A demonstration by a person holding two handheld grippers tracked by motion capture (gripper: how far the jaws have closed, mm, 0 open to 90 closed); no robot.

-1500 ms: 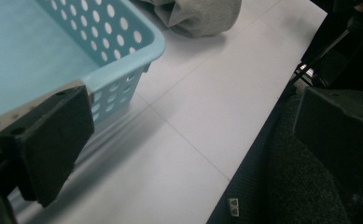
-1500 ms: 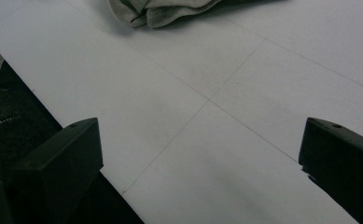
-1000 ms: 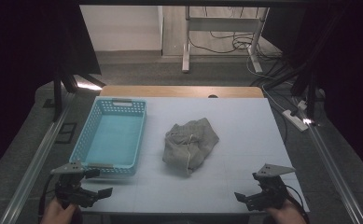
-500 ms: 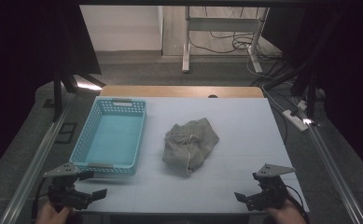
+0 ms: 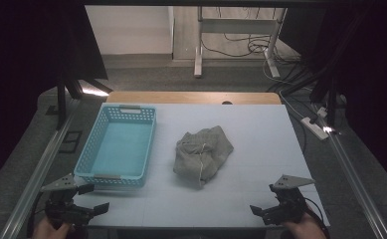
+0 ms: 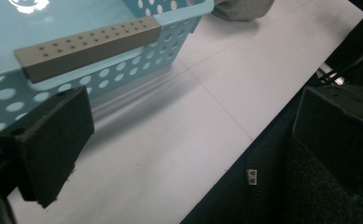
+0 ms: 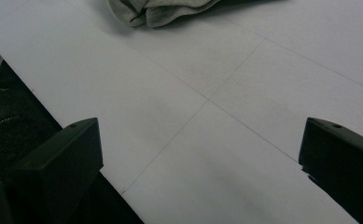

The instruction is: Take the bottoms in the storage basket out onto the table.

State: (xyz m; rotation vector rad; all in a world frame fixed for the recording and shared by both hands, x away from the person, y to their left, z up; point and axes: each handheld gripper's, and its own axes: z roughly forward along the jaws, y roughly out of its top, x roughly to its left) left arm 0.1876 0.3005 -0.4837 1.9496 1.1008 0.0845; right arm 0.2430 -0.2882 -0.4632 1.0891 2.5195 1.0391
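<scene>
high view: crumpled grey cloth (image 5: 203, 155) mid-table beside the light blue perforated plastic basket (image 5: 117, 147); left gripper (image 5: 89, 199) and right gripper (image 5: 263, 207) both spread wide, grasping nothing.

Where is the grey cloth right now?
In the high view the crumpled grey cloth lies mid-table, just right of the blue basket, beyond both grippers.
</scene>
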